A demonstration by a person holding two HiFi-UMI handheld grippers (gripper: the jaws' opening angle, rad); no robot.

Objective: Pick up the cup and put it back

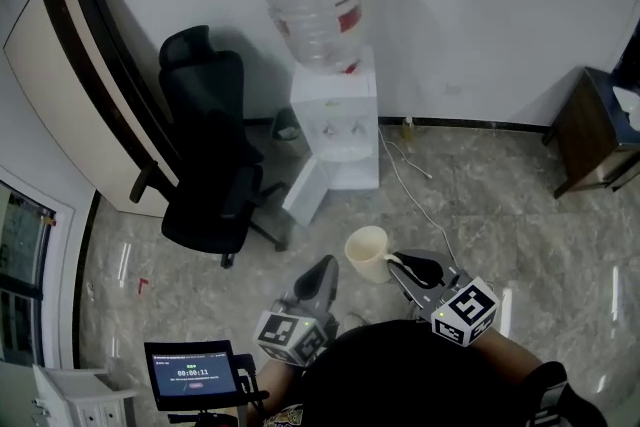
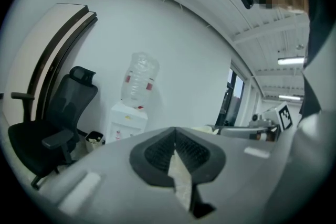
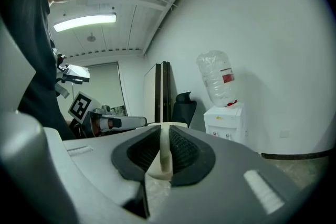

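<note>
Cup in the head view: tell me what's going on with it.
A person stands facing the water dispenser with a gripper in each hand. The right gripper is clamped on the handle of the cream cup and holds it in the air above the floor, so it has been picked up and not yet put back. The left gripper sits beside it, jaws together, with nothing in them.

Head view steeply down, gripper views level, sharing water dispenser (image 1: 335, 125)
</note>
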